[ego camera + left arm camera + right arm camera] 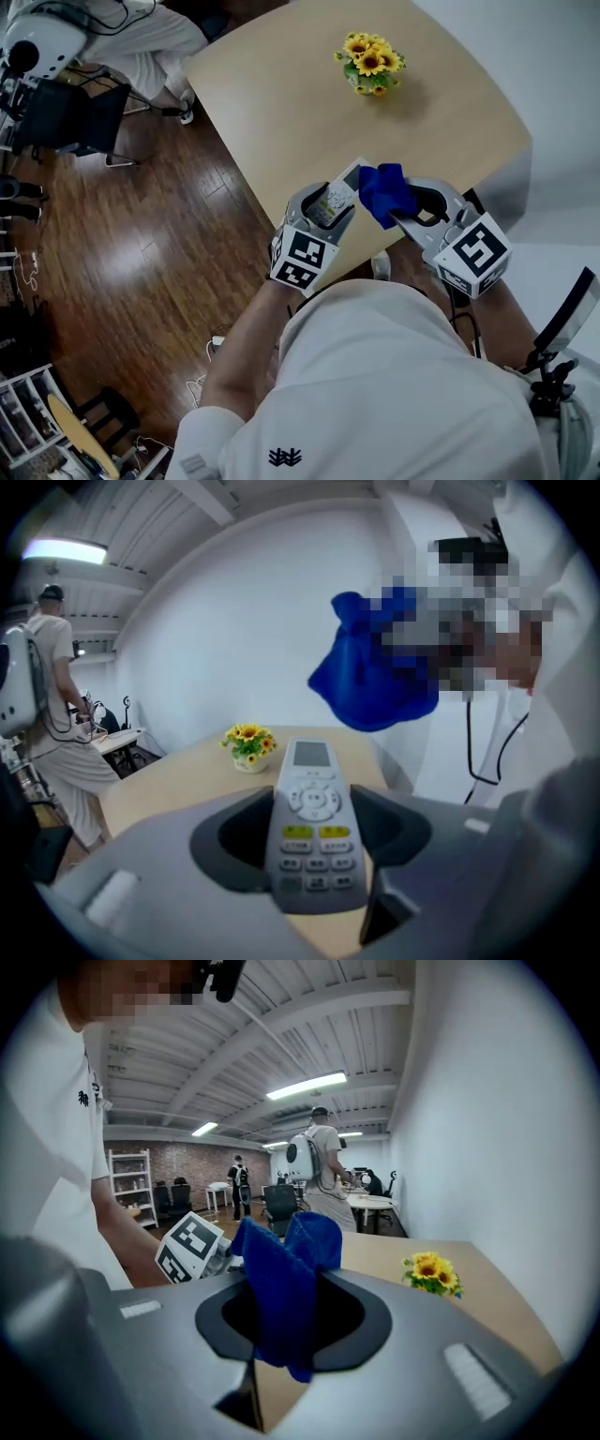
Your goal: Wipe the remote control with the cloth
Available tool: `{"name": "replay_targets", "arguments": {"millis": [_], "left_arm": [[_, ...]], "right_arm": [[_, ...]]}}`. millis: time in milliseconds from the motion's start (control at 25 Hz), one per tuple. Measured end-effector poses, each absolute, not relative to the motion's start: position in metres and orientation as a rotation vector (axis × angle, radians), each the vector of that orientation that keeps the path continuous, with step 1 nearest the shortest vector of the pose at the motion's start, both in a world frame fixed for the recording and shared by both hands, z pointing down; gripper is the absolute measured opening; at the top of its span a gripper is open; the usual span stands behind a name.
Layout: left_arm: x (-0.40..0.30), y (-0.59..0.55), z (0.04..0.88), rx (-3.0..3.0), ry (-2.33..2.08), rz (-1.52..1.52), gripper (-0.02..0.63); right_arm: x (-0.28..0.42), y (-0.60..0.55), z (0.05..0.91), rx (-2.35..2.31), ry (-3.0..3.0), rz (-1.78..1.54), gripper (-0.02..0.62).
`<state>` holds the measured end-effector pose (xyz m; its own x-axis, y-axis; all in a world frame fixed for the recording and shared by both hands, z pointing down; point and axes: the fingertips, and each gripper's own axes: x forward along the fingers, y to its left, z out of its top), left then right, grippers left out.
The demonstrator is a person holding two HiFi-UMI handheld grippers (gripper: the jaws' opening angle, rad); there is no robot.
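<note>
Remote control [312,827] and cloth [281,1279] are both in hand, so we judge the picking-up to be done. Our left gripper [328,204] has its jaws clamped on the long sides of the remote, button face up and screen end pointing away from us. Our right gripper [396,217] has its jaws closed on a bunched fold of the blue cloth, with a tuft standing above them and a tail hanging below. We hold both in the air over the near edge of the table [281,94], clear of its top. The cloth is just beside the screen end of the remote. In the head view the two look close to touching, but we cannot tell whether they meet. The pot of yellow flowers [371,63] sits well apart, toward the far edge. As we read it, the wiping itself is what remains: no part of the cloth lies on the buttons or screen, so the strokes along the remote's face are left to do.
</note>
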<state>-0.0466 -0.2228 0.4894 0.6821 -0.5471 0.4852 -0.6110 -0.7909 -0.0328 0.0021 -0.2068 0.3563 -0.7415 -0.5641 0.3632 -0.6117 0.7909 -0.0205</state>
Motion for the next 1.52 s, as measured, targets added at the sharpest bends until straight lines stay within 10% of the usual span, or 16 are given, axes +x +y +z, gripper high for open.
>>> {"name": "replay_targets", "arguments": {"millis": [440, 1520], "left_arm": [[-0.045, -0.189, 0.442, 2.797, -1.054, 0.678, 0.273], [-0.077, -0.162, 0.451, 2.693, -1.184, 0.642, 0.273]], "right_arm": [[-0.097, -0.152, 0.346, 0.444, -2.778, 0.162, 0.089], [-0.014, -0.224, 0.344, 0.781, -2.711, 0.059, 0.089]]}}
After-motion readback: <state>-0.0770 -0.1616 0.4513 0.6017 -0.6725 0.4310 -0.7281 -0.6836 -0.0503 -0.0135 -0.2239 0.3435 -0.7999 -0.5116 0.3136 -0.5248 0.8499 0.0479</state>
